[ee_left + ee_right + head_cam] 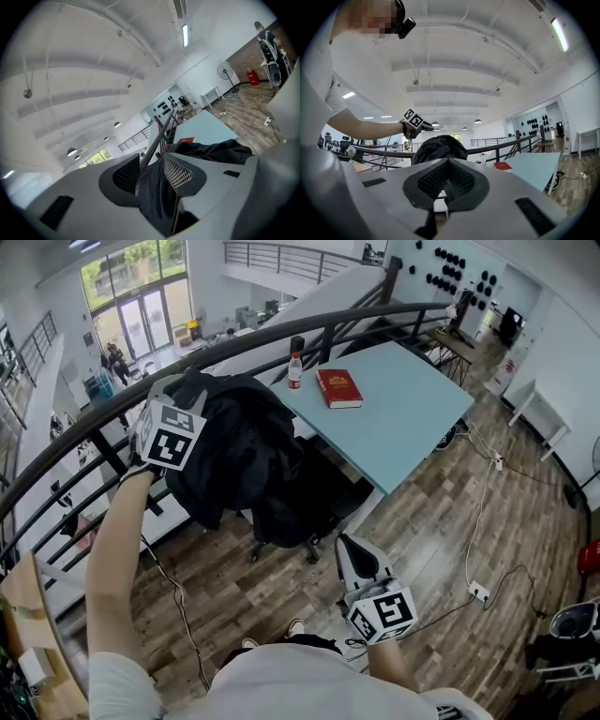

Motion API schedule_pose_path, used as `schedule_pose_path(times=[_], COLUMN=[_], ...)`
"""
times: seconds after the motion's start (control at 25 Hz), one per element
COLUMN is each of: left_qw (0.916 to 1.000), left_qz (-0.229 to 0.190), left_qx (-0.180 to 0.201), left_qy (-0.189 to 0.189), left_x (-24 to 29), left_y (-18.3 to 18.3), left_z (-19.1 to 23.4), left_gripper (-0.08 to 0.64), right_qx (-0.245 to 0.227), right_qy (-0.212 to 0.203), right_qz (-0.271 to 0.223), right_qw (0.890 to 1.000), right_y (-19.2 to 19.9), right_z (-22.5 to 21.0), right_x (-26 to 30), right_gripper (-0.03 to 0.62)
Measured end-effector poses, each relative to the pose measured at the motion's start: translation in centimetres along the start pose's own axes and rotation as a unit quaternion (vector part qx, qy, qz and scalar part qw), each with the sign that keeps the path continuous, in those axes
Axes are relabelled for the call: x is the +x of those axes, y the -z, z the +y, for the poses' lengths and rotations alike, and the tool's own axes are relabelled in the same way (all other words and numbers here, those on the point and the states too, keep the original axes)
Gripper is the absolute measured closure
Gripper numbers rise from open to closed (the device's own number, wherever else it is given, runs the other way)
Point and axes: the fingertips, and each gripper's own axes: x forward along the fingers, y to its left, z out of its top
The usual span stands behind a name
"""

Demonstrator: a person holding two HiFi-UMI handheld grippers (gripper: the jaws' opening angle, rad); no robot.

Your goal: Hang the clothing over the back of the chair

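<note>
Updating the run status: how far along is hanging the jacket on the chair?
Done: most of the black jacket looks heaped over the back of the chair. In hand: the left gripper is shut on a fold of it; the right gripper is shut, empty and well clear. Left: probably settle that fold and let go.

This is an upper gallery in a large, bright open-plan office or lab building. A dark curved railing (281, 329) overlooks a ground floor with glass entrance doors (141, 324). A light-blue table (412, 427) with a red book (338, 388) and a bottle (294, 371) stands on wood-plank flooring (506, 540). A power strip (479, 592) and a pedestal fan (226, 74) are nearby.
</note>
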Motion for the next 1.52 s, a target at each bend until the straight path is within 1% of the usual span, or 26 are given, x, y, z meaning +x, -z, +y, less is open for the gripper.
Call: schedule_pose_path(times=[0.2, 0.28, 0.36, 0.6, 0.8, 0.88, 1.0, 1.08, 1.16, 1.32, 1.36, 1.52], left_qw=[0.9985, 0.9977, 0.9972, 0.9947, 0.9873, 0.9863, 0.9886, 0.9891, 0.9869, 0.9782, 0.9776, 0.9781], left_qz=[-0.023, -0.027, -0.029, -0.033, -0.05, -0.059, -0.064, -0.067, -0.071, -0.086, -0.085, -0.092], left_qx=[-0.033, -0.05, -0.064, -0.096, -0.151, -0.153, -0.137, -0.13, -0.143, -0.188, -0.191, -0.186], left_qy=[-0.037, -0.037, -0.027, -0.013, 0.008, 0.009, 0.008, 0.014, 0.019, 0.02, 0.02, 0.019], left_x=[-1.9, -2.4, -2.8, -4.5, -6.7, -7.5, -8.3, -8.8, -9.5, -11.4, -11.9, -13.9], left_y=[1.5, 2.4, 3.1, 5.3, 6.4, 6.7, 7.6, 8.4, 9.2, 10.2, 10.4, 11.0], left_z=[1.5, 1.7, 1.7, 1.7, 1.1, 1.2, 1.3, 1.1, 1.1, 1.5, 1.3, 0.6], left_gripper=[0.498, 0.52, 0.537, 0.538, 0.538, 0.538, 0.538, 0.538, 0.538, 0.538, 0.538, 0.538], right_qx=[-0.013, -0.018, -0.024, -0.037, -0.043, -0.046, -0.05, -0.053, -0.054, -0.053, -0.053, -0.051], right_qy=[0.001, 0.002, 0.004, -0.007, -0.02, -0.028, -0.037, -0.041, -0.043, -0.043, -0.042, -0.045], right_qz=[0.003, 0.006, 0.008, 0.012, 0.018, 0.018, 0.016, 0.013, 0.01, 0.01, 0.011, 0.013], right_qw=[1.0, 1.0, 1.0, 0.999, 0.999, 0.998, 0.998, 0.998, 0.998, 0.998, 0.998, 0.998], right_y=[-0.7, -0.8, -1.0, -1.4, -1.4, -1.5, -1.6, -1.8, -2.0, -2.0, -1.8, -1.1], right_z=[2.4, 2.9, 3.5, 5.9, 7.7, 8.5, 9.8, 10.6, 11.4, 12.5, 12.7, 13.9], right_x=[-0.1, -0.1, -0.1, 0.6, 1.6, 2.2, 2.7, 3.0, 3.1, 3.1, 3.0, 3.1], right_gripper=[0.575, 0.575, 0.575, 0.575, 0.575, 0.575, 0.575, 0.575, 0.575, 0.575, 0.575, 0.575])
